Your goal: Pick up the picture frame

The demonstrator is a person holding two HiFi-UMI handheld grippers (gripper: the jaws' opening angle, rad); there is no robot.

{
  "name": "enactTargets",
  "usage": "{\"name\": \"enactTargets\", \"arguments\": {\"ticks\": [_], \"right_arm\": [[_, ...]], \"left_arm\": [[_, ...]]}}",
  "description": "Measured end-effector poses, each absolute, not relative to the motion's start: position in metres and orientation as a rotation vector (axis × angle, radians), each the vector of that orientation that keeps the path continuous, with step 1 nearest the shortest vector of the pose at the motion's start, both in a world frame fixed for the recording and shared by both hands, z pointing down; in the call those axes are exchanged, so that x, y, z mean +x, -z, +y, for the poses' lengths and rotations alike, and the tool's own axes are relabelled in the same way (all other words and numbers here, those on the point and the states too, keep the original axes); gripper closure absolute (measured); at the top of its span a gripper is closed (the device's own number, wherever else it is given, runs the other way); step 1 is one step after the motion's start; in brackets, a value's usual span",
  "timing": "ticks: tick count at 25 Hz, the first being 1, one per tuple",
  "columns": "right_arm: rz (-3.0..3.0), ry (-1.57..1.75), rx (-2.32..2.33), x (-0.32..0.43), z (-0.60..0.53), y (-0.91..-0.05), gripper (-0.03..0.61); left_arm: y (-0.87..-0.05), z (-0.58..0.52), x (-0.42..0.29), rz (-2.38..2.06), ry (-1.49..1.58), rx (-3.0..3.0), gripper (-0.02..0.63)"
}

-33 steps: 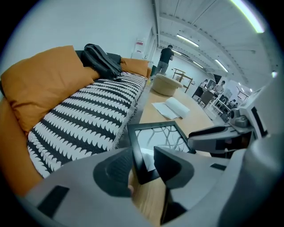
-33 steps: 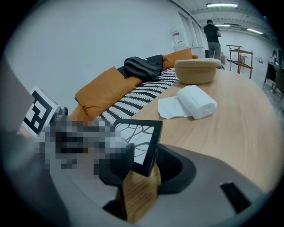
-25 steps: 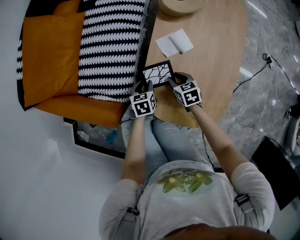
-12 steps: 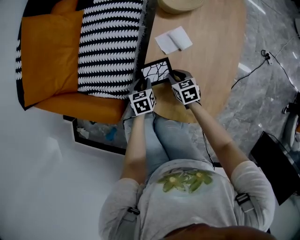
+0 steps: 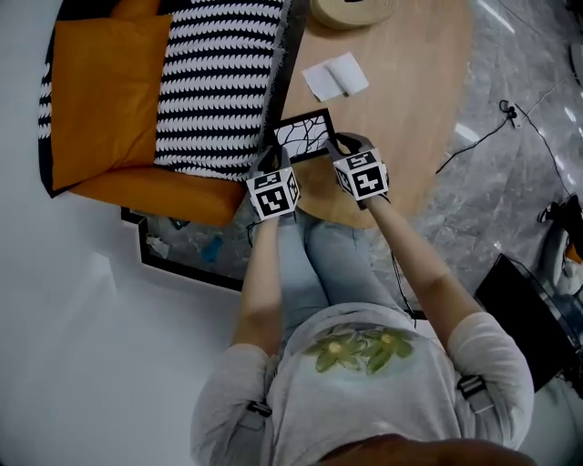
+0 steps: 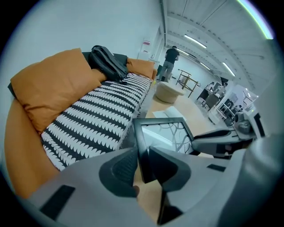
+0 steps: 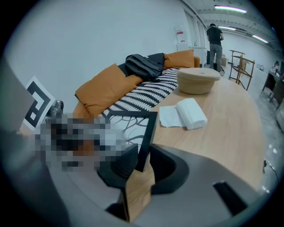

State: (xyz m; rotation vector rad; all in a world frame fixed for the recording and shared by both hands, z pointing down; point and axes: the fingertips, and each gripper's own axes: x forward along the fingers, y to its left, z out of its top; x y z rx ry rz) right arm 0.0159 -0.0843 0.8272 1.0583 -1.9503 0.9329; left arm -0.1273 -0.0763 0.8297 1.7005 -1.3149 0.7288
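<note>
At the near left edge of the oval wooden tabletop (image 5: 410, 109), the side next to the sofa, the black picture frame (image 5: 305, 136) is held between the two grippers, its glass and its branch-like line pattern facing up. The left gripper (image 5: 276, 157) has the frame's left rail; in the left gripper view its jaws have just been closing and now stand part way in, their dark pads pressed on either face of that thin rail (image 6: 143, 150). The right gripper (image 5: 335, 146) has the opposite rail in the same way; its jaws have also just been closing, and the right gripper view shows the pads pinching the rail's near end (image 7: 143, 155), with bare wood of the tabletop visible below the corner. The frame is tilted, its far edge towards the middle of the tabletop. Farther in on the tabletop, well apart from the frame, lies a white folded tissue (image 5: 337, 79), and at the tabletop's far end stands a round pale basket (image 5: 355, 9). Along the tabletop's left side runs the sofa (image 5: 137, 196) with a black-and-white striped throw (image 5: 219, 82), an orange cushion (image 5: 109, 91) and a dark bag (image 6: 108, 62). Past the tabletop's far end a person (image 6: 169, 62) stands with their back turned.
</note>
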Motion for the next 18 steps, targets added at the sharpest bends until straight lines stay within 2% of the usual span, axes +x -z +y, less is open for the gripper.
{"name": "enactTargets", "arguments": {"ticks": [18], "right_arm": [[-1.951,-0.903,1.051,0.026,-0.071,-0.719,0.489]], "left_arm": [[-0.719,-0.061,-0.117,-1.311,-0.707,1.708,0.522]]}}
